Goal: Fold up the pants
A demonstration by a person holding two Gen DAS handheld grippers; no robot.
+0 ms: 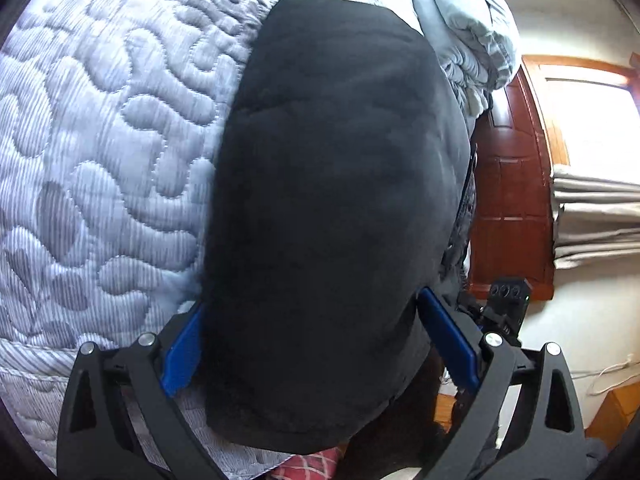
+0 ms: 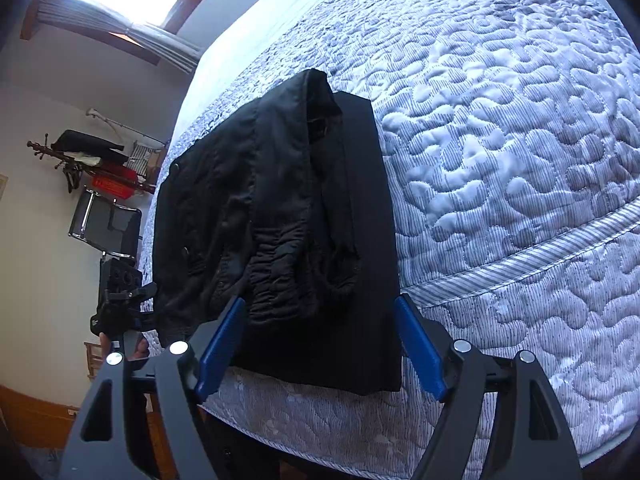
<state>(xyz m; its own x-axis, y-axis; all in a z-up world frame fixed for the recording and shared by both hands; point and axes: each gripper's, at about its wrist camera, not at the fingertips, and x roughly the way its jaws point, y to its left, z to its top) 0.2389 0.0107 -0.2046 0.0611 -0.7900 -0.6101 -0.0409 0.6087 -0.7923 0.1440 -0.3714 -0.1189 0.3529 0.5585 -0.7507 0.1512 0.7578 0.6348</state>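
Quilted blue-grey bed [image 2: 520, 140], white walls [image 2: 36, 240], bright wood-framed window [image 1: 592, 120] with pleated curtain [image 1: 596, 216], red-brown door [image 1: 508, 208], chrome chair [image 2: 106, 222], coat rack [image 2: 60, 156].

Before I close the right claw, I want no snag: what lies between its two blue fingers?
Only the black pants, waistband end nearest, lying on the quilted mattress. The right wrist view shows the right claw open around them.

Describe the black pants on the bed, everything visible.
The black pants lie folded lengthwise at the near edge of the quilted mattress, one end overhanging it. The cloth looks soft and matte. The gathered elastic waistband and a buttoned pocket show on top, over a flat leg layer. Both grippers, left and right, are open, fingers astride the near end; contact cannot be told.
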